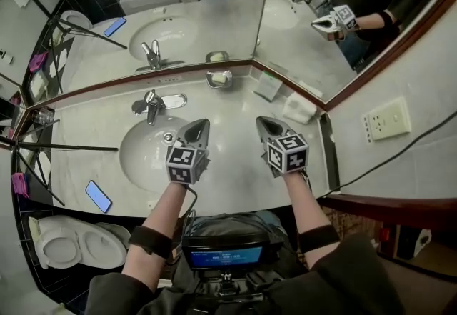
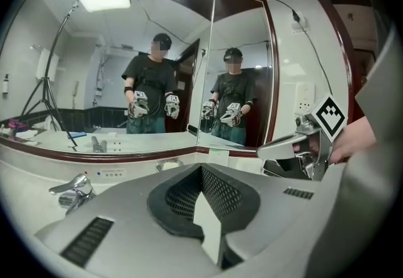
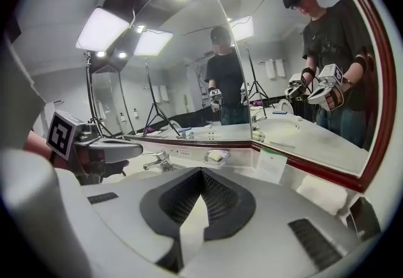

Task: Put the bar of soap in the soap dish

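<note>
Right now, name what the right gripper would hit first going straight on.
Likely the soap dish with the bar of soap, below the mirror; the shut right gripper aims near it. Depth unclear: countertop may come first.

Bathroom: sink [image 1: 141,158], mirror [image 1: 214,17], toilet [image 1: 77,243].

Grey wedge-shaped left gripper [image 1: 199,126], black-and-white marker cube [image 1: 187,163] at rear | matching grey right gripper [image 1: 267,124], second marker cube [image 1: 288,153] | black wristbands [image 1: 150,241] on both forearms | thin black cable [image 1: 193,201] | dark top [image 1: 343,279] | black chest unit, blue screen [image 1: 225,257]
</note>
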Tool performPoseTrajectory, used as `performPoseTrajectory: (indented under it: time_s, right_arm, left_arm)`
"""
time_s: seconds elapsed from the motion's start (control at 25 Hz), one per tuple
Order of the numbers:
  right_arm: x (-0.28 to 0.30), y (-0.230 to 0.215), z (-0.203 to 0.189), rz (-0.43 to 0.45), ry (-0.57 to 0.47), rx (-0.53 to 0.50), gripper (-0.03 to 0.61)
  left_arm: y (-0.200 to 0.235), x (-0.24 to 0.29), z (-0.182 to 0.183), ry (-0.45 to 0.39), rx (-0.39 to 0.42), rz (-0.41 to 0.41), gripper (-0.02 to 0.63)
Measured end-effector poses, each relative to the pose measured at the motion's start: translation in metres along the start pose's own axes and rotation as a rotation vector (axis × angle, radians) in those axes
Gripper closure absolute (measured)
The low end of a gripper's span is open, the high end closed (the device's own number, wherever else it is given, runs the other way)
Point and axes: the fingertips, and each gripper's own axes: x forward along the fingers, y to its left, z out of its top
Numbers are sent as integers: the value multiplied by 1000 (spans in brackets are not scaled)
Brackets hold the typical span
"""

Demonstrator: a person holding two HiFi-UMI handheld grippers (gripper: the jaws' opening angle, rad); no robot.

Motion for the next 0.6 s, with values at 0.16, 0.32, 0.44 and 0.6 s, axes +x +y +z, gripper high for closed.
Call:
performPoseTrajectory:
  time_s: [0.16, 0.32, 0.44, 0.6]
  right_arm:
    - [-13, -4, -5, -9, -10, 7, 560]
    - [-18, -5, -13, -9, -4, 10, 560]
    - [-21, -5, -18, -7, 3, 11, 560]
    - [-26, -4, -22, -3, 12, 3, 560]
  left_arm:
    - [-5, -5, -2, -2, 3, 2, 614]
    - [-9, -9, -7, -2, -3, 5, 614]
    - [-12, -12, -10, -4, -7, 5, 614]
    - [-18, -17, -13, -11, -9, 4, 614]
